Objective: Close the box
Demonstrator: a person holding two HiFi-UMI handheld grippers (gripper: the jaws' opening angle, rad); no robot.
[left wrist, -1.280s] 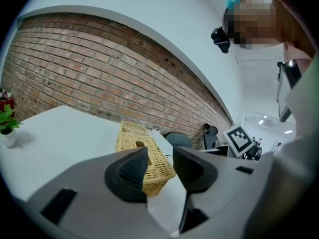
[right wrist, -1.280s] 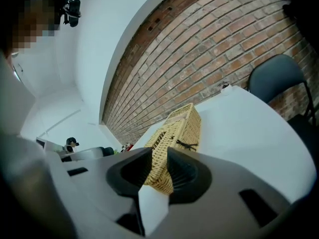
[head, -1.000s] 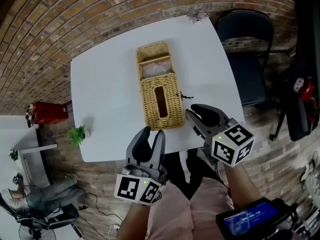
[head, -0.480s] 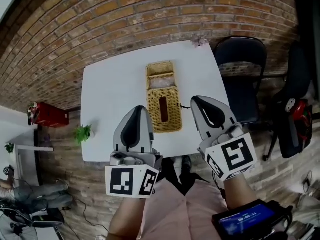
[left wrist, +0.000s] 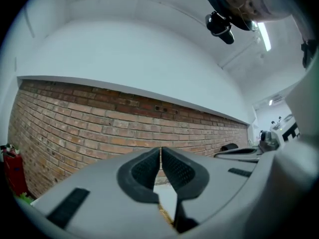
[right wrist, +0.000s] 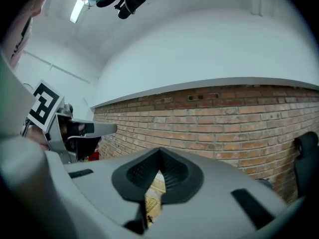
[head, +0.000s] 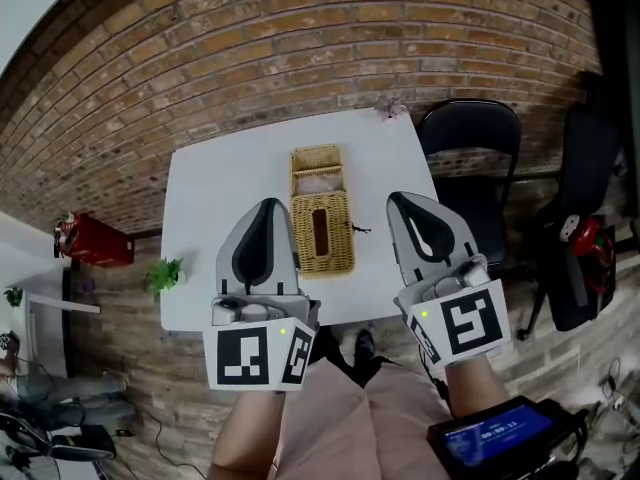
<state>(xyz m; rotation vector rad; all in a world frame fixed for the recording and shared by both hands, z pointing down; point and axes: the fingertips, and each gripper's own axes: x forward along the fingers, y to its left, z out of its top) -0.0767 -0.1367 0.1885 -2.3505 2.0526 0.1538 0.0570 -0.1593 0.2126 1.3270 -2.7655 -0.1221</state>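
Box (head: 320,226), wicker: one. It stands on the white table (head: 215,228), about midway between left and right, with its long axis running near to far. The near part is a woven panel with a dark slot. The far end shows a pale inside, so it looks uncovered there. Whether that panel is a lid lying shut or one folded out flat cannot be told. A small dark clasp (head: 357,229) sticks out on the right side.

Grippers: two.
- Left gripper (head: 266,206): jaws have just been closing and now meet, with nothing between them.
- Right gripper (head: 403,200): jaws pressed together, empty.

Key relation: the box lies farther away than both sets of fingertips and well below them, in the gap between the two grippers. Both grippers point level at the brick wall, not down at the box. Neither is clearly nearer. The right one is on the clasp side.

Other items:
- Table: one.
- Dark chair (head: 470,158) at the table's right edge: one.
- Small potted plant (head: 163,273) off the near left corner: one.
- Red object (head: 95,243) farther left: one.
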